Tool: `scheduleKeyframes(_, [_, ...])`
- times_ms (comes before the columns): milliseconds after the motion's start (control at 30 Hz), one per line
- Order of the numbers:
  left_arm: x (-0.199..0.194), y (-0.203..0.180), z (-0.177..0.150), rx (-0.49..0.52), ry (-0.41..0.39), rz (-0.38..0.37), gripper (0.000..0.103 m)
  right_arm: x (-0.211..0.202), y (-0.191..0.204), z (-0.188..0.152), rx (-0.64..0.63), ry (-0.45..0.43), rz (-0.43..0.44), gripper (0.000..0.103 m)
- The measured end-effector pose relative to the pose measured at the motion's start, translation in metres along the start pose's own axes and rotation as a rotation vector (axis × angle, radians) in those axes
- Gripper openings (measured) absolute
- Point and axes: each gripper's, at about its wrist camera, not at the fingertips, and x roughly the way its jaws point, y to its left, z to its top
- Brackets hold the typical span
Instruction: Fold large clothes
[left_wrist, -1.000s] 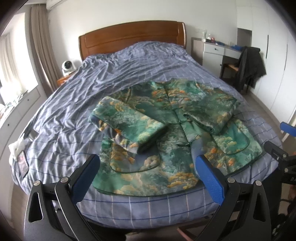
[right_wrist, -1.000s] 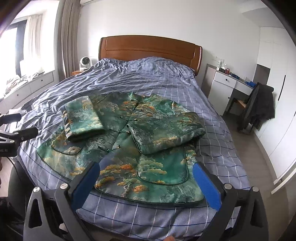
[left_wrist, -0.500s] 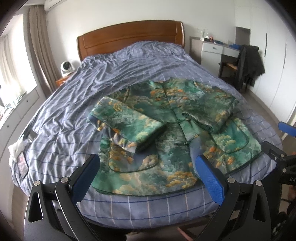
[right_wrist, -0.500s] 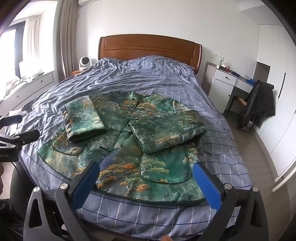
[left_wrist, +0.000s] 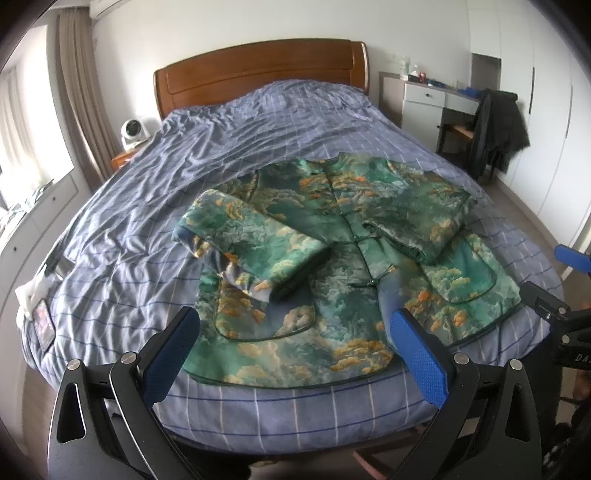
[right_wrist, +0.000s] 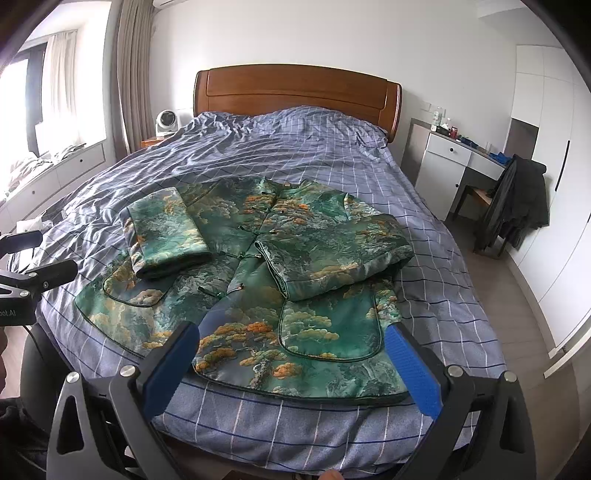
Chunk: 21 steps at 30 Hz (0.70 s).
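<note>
**Jacket sleeves are in, hem fold comes next**

Jacket (left_wrist: 332, 258) lies face up on the near half of the bed (left_wrist: 129, 240), buttoned down the front, collar pointing toward the wooden headboard (left_wrist: 258, 74) at twelve o'clock, hem along the mattress edge closest to me. Both sleeves are already folded across the body: the left sleeve (left_wrist: 251, 240) sits at about ten o'clock of the jacket's middle, the right sleeve (right_wrist: 332, 254) at about two o'clock. So I judge the sleeve step done and the lengthwise fold as the one in hand.

My left gripper (left_wrist: 291, 350) hangs above the hem's left part, fingers spread wide, nothing between them. My right gripper (right_wrist: 291, 354) hangs over the hem's right part, equally spread and empty. Neither touches cloth.

Next move, as I read it: drop both tools to the hem corners at six o'clock, pinch the edge on each side, then carry it up toward the collar at an even pace. The fabric looks thick and padded, so I'd expect a bulky fold needing a firm bite.
</note>
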Motion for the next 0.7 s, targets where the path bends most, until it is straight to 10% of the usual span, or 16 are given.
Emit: scheduleKeyframes(700, [0.0001, 0.0005, -0.0007, 0.001, 0.000, -0.001, 0.103, 0.0030, 0.0004, -0.0012, 0.008, 0.004, 0.003, 0.102])
